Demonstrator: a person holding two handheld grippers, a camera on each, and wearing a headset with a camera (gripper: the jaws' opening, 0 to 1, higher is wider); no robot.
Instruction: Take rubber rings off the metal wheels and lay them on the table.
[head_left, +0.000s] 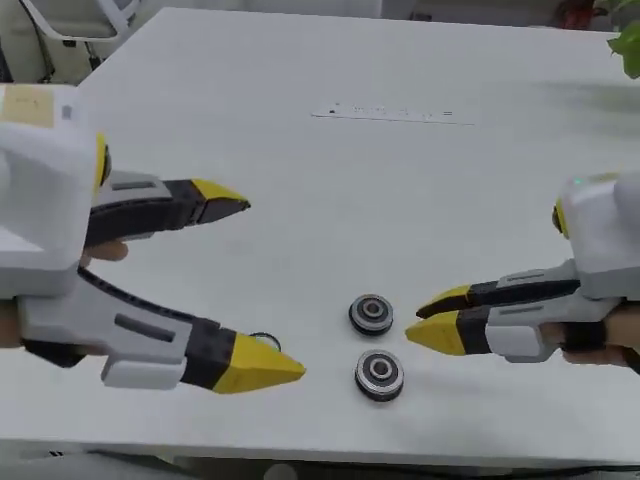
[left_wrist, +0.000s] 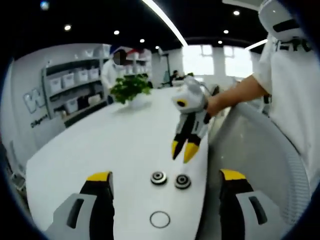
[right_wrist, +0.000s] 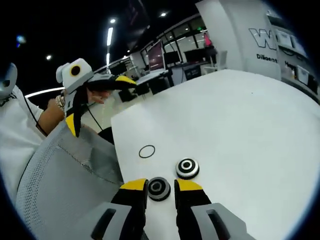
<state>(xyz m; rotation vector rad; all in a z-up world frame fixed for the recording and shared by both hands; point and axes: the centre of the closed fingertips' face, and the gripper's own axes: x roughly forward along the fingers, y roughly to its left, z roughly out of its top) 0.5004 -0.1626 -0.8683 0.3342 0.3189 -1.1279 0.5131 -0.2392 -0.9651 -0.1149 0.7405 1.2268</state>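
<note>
Currently, head view: left gripper (head_left: 275, 288) held wide open and empty above a loose rubber ring (head_left: 262, 340) already laid on the table (head_left: 400, 180); two metal wheels (head_left: 371, 313) stood beside that ring, dark rims seemingly not yet stripped. Left gripper view: wheels seen just beyond the ring, right gripper (left_wrist: 181, 156) past them. Right gripper view: jaws set nearly closed, nothing gripped, aimed at one wheel (right_wrist: 159, 188) near the ring, probably to pinch its rubber

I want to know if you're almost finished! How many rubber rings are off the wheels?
Done: one rubber ring lies flat on the table. In hand: nothing; the left claw is wide open, the right claw slightly open beside the metal wheels. Left: both wheels show black rims, so probably more rings to pull.
</note>
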